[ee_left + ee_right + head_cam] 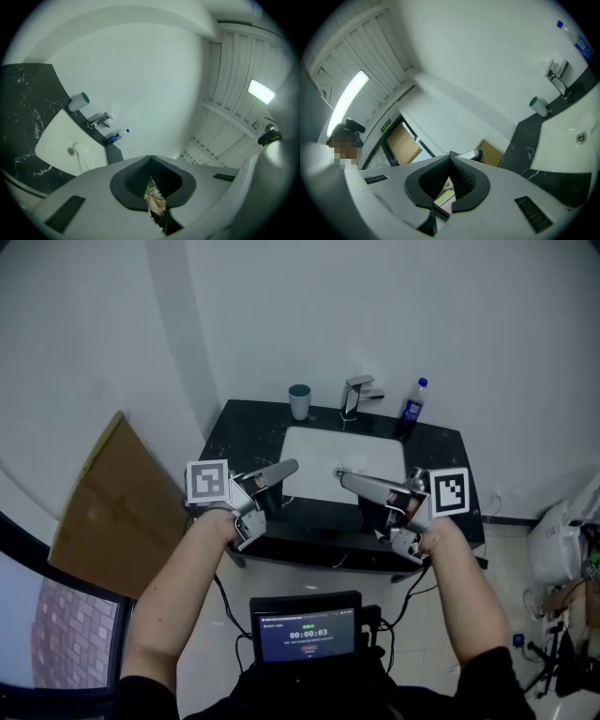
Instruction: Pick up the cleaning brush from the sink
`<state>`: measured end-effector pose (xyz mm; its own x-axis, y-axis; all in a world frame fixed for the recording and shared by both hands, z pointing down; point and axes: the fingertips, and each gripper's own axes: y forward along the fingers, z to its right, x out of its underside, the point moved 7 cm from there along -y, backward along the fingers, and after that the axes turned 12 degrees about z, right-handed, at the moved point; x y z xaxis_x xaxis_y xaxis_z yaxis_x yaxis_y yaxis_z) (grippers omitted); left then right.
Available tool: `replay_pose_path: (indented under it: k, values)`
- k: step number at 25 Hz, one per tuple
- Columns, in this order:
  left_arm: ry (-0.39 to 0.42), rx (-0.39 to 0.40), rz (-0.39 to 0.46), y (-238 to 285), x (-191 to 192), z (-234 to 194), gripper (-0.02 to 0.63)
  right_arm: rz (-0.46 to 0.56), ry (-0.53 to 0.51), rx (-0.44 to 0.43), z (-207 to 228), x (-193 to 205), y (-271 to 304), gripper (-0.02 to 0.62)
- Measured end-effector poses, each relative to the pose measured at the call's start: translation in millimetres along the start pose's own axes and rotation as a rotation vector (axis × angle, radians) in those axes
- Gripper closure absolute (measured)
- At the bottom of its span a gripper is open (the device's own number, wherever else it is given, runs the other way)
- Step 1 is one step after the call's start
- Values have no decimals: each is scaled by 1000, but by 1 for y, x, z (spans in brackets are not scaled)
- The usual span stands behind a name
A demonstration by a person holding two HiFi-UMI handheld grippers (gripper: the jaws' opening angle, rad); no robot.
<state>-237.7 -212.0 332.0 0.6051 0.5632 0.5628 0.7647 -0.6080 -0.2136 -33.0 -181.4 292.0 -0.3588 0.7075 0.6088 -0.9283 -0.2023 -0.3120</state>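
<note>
1. The sink [323, 451] is set into a black marbled surface [242, 432] against a white wall.
2. The left gripper [291, 466] is held over the front left edge of the sink. Its jaws are pressed together, and nothing is pinched between them.
3. The right gripper [345, 477] is held over the front right edge of the sink. Its jaws are likewise pressed together and empty.
4. Both sets of jaws are angled inward over the sink, and the two tips are kept apart.
5. In the left gripper view, a pale slender curved shape, taken to be the brush [79, 158], is seen lying in the sink just beside the drain [71, 150]. It is touched by neither gripper. In the head view it cannot be made out against the white sink.
6. Behind the sink, three things are stood on the surface: a cup [299, 401] at the back left, a faucet [357, 395] at the back centre and a blue bottle [412, 401] at the back right.
7. A cardboard sheet [117, 507] is leaned against the wall, well to the left of the sink.
8. A screen [307, 634] showing a timer is seen in front of the sink, close to the person's body.
</note>
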Motion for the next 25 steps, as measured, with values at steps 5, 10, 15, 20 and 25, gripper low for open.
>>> replay_pose_path:
  k: [5, 10, 15, 20, 25]
  values:
    - [123, -150, 45, 10, -71, -50, 591, 8, -85, 171, 64, -54, 34, 595]
    - [152, -277, -30, 35, -121, -132, 591, 38, -210, 421, 134, -94, 57, 562]
    - [241, -446, -141, 38, -144, -205, 591, -92, -344, 844, 218, -107, 51, 507]
    - [393, -578, -279, 53, -130, -244, 591, -210, -317, 1079, 294, -95, 24, 423]
    - [446, -634, -357, 75, -107, -262, 589, -449, -256, 1290, 358, -70, -29, 423]
